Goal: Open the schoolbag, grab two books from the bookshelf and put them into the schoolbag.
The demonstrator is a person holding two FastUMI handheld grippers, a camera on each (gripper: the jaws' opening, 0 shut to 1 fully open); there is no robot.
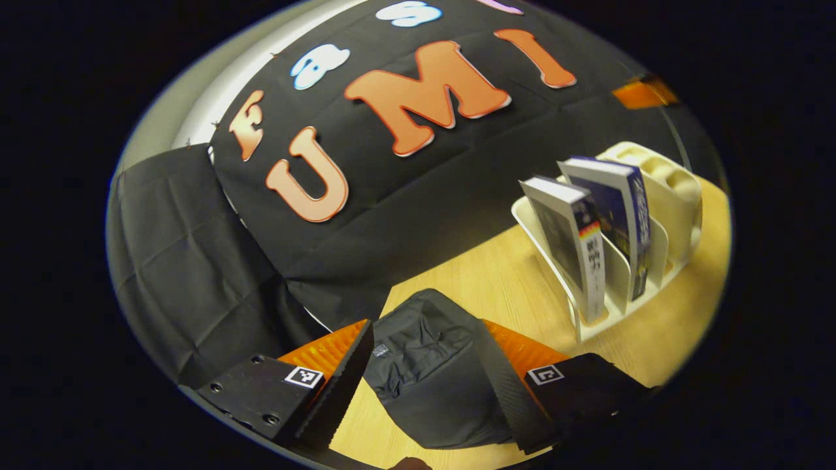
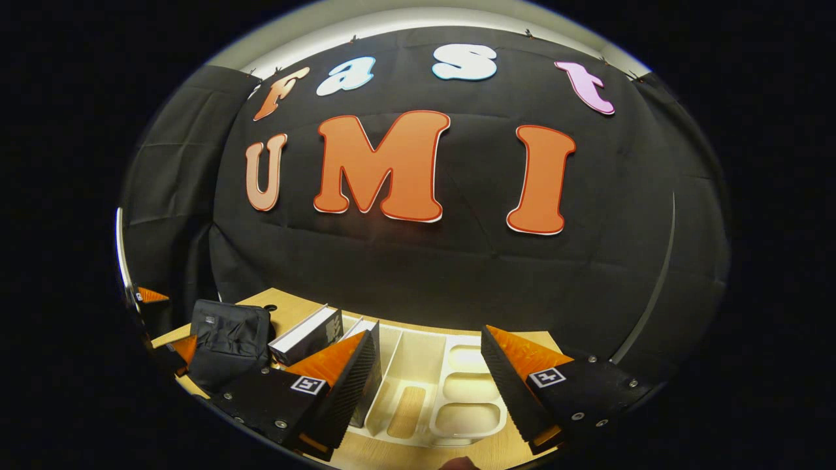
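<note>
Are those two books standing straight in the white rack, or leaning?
Leaning. Both books sit in slots of the white rack, tilted to the same side against the dividers rather than upright.

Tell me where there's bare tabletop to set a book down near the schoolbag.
Bare wooden table lies between the schoolbag and the bookshelf, reaching back to the cloth wall. The shelf's left slots are crowded with two leaning books; its right slots stand free.

1 schoolbag (image 1: pixel 431 365), 2 books (image 1: pixel 568 241), 1 bookshelf (image 1: pixel 673 189), 1 table (image 1: pixel 496 281).
</note>
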